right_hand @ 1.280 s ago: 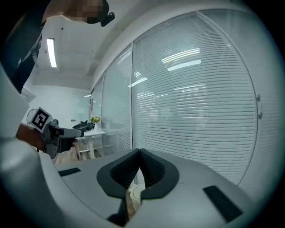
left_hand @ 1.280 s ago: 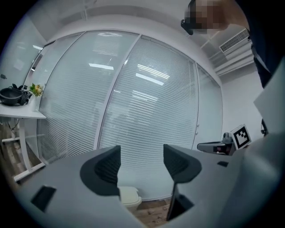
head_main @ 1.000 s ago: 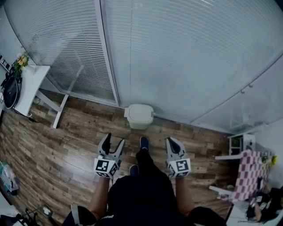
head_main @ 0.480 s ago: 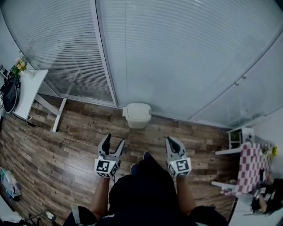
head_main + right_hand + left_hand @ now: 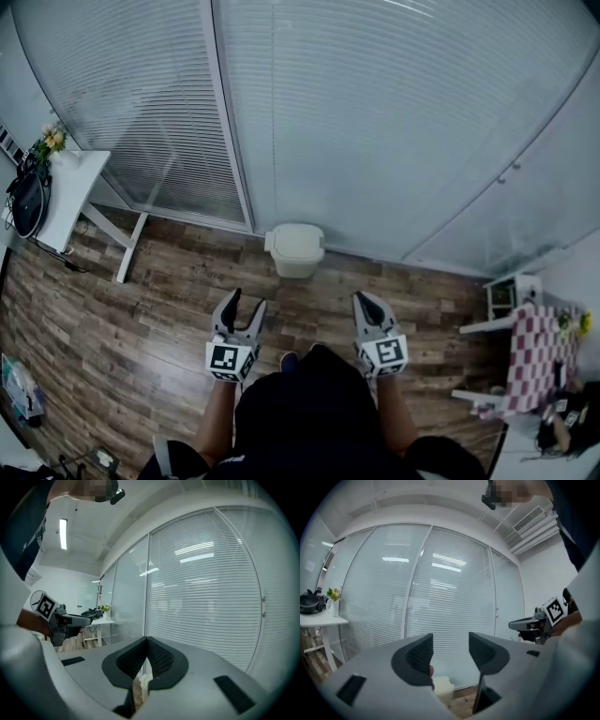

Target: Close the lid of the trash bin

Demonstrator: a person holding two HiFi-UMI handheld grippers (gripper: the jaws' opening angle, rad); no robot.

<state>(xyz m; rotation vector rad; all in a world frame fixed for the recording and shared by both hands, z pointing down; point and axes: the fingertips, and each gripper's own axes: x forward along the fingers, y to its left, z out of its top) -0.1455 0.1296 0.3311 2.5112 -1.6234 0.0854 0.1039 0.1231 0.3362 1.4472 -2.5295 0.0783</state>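
The small white trash bin (image 5: 295,249) stands on the wood floor against the glass wall, and its lid looks down. Both grippers hang level in front of the person, well short of the bin. My left gripper (image 5: 246,302) is open and its jaws are closing with nothing between them. In the left gripper view the bin (image 5: 442,689) shows low, below the jaws of the left gripper (image 5: 450,641). My right gripper (image 5: 364,300) is shut on nothing. The right gripper (image 5: 146,642) points toward the wall, and a sliver of the bin (image 5: 144,683) shows beneath it.
A glass wall with blinds (image 5: 375,122) runs behind the bin. A white table (image 5: 73,192) with flowers and a black bag (image 5: 25,202) stands at the left. A white shelf (image 5: 506,302) and a checkered table (image 5: 532,361) stand at the right.
The person's shoes, seen ahead of the body a second ago, are now mostly hidden under it. Both grippers keep about the same place and distance from the bin.
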